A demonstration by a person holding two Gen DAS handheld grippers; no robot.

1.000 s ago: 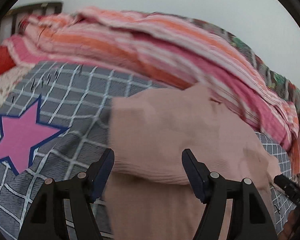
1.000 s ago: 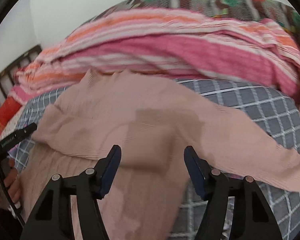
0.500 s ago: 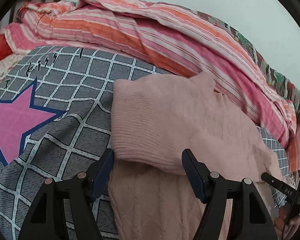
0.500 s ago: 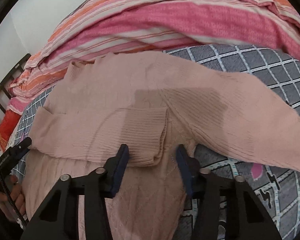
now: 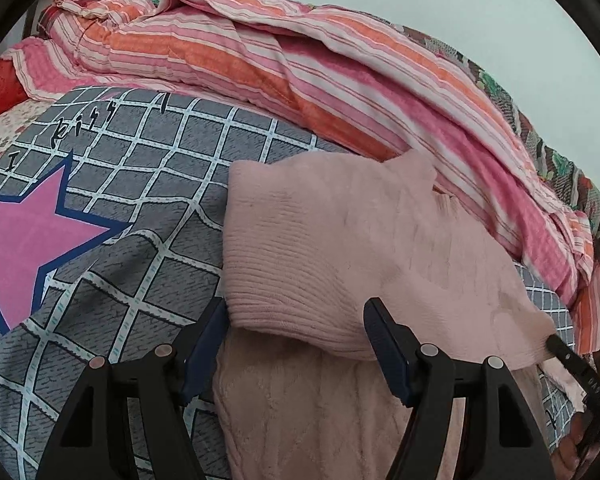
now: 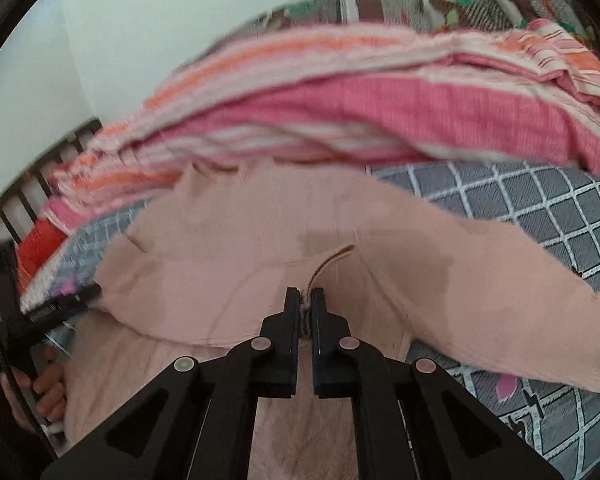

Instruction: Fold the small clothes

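Right gripper (image 6: 307,304) pinches sweater (image 6: 228,240); sheet (image 5: 148,184) reads "Kiss"

left gripper (image 5: 296,344): black frame, navy fingers (image 5: 386,350) | right gripper (image 6: 307,307): black frame, silver rivets

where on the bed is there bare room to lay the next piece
Free: the grey checked bedsheet around the pink star, left of the pale pink knit sweater. Crowded: the striped pink and orange quilt heaped along the far side, touching the sweater's top.
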